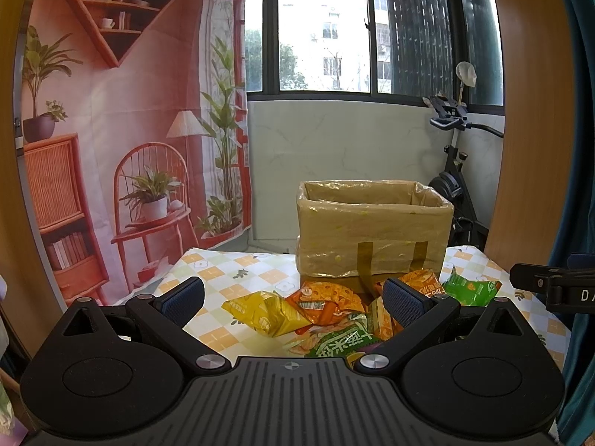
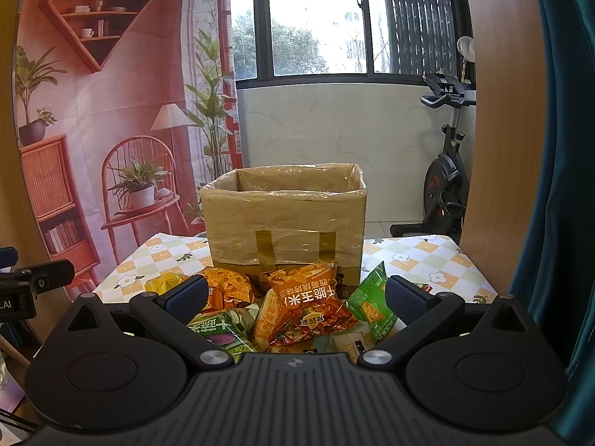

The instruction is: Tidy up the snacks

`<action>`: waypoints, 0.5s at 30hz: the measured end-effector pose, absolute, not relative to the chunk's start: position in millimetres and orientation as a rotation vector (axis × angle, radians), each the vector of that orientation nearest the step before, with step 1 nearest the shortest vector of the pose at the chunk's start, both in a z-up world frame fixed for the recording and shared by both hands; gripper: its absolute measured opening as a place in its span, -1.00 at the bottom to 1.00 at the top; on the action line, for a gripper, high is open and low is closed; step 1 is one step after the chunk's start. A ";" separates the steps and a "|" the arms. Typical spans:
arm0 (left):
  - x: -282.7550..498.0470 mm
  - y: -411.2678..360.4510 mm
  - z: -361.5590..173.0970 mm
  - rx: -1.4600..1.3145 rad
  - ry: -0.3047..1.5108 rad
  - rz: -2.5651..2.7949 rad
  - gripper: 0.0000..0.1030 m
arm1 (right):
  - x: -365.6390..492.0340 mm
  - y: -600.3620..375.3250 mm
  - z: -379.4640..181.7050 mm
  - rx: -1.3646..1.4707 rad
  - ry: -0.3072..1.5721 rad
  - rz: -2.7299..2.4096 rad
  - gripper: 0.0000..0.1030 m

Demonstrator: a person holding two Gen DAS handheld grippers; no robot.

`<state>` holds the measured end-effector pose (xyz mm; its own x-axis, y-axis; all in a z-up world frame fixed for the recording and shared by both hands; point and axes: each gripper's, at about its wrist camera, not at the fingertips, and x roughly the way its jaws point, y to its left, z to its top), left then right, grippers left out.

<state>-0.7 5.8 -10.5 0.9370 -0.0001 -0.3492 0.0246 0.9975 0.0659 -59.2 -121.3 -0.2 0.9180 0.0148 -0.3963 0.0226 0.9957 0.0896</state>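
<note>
Hovering over snack packets (image 2: pixel 297 308), left claw (image 1: pixel 293 299), right claw (image 2: pixel 295 295) both spread wide, empty.

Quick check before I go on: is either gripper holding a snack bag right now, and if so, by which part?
Nothing is held. The left gripper and the right gripper are both open, with the snack packets lying loose on the table in front of the cardboard box.

A printed backdrop (image 1: pixel 122 119) hangs at the left — shelves, a chair and potted plants pictured on it. Beyond it, a dark-framed window (image 2: pixel 316 18) over a pale marbled wall; an exercise bike (image 2: pixel 444 171) stands at the right.
</note>
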 end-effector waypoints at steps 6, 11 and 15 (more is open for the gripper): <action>-0.9 5.7 -11.4 0.068 0.359 -0.013 1.00 | -60.5 -123.6 -0.4 0.103 0.408 -0.002 1.00; 3.0 8.9 -11.8 0.030 0.378 -0.017 1.00 | -62.1 -124.6 -13.4 0.120 0.402 -0.009 1.00; 17.1 10.2 -9.1 0.054 0.375 -0.023 1.00 | -58.4 -132.5 -8.8 0.133 0.368 0.034 1.00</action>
<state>17.1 10.2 -9.1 0.9304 -0.0119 -0.3664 0.0320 0.9983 0.0488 -58.4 -132.5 -8.8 0.9326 0.0573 -0.3563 -0.0089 0.9907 0.1361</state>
